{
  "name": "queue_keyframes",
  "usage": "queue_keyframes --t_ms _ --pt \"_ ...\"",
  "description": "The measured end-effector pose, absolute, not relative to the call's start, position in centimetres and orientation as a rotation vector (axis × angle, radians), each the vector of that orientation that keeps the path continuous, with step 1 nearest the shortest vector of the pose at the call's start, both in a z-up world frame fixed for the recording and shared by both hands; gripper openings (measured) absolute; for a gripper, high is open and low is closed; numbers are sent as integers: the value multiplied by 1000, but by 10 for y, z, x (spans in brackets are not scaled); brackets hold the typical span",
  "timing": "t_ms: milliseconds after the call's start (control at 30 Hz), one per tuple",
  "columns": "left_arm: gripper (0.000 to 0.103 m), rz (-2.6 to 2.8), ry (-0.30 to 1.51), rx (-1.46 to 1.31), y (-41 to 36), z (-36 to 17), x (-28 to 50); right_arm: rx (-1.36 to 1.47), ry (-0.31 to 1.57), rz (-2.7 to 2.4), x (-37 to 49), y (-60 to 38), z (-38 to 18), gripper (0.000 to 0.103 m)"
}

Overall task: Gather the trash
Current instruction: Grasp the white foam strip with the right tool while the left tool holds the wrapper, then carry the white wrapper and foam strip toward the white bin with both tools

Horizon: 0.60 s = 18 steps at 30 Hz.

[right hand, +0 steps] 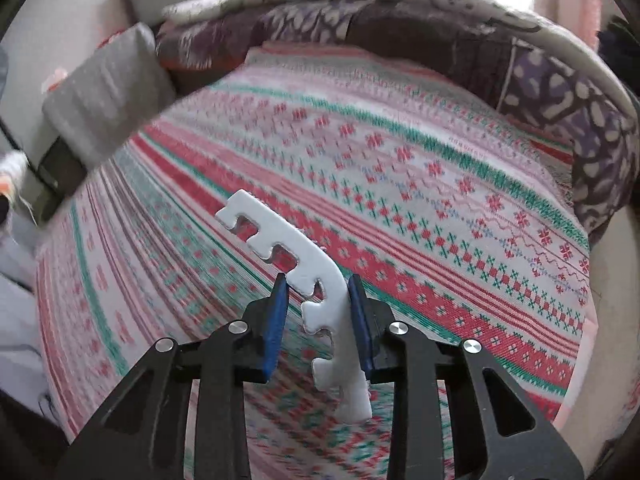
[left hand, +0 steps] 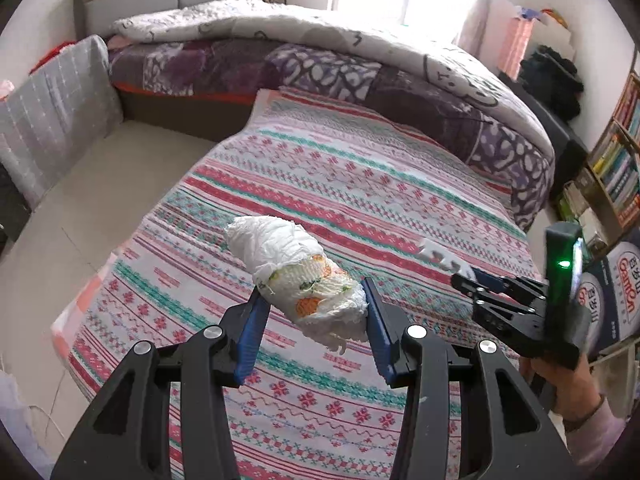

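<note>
- The left gripper (left hand: 316,312) has its blue fingers (left hand: 254,330) closed partway on a rolled-up diaper (left hand: 298,274), pressing on both sides of its printed end; the white end juts out ahead, and the roll hangs clear above the bed (left hand: 400,184).
- The diaper looks soft, light and squashy. It gives under the pads, so a hold across the thick middle of the roll should be safer than one on the frayed end, where loose wadding could tear away or the roll could unwind.
- The right gripper (right hand: 318,314) has its fingers (right hand: 276,320) drawn close around a flat white foam strip (right hand: 288,240) with notches cut along one edge. The right pad touches the strip's smooth edge; whether the left pad presses on it I cannot tell.
- The strip stands on edge and leans out over the striped bedspread (right hand: 440,184), near the bed's right edge in the left wrist view.
- It seems very light, bendy and easily snapped at the notches, so the solid spine is the better place for a gentle grip.
</note>
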<state>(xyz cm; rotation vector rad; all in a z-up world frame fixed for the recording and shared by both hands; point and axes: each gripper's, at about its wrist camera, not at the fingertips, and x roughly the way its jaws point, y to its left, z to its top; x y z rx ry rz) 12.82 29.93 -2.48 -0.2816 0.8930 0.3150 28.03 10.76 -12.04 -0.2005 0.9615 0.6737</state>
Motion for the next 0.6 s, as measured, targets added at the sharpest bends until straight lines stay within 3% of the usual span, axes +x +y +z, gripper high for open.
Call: queue_keyframes --t_ms 600 --pt "46 411 710 -232 299 7 104 -41 737 567 196 112 -20 32"
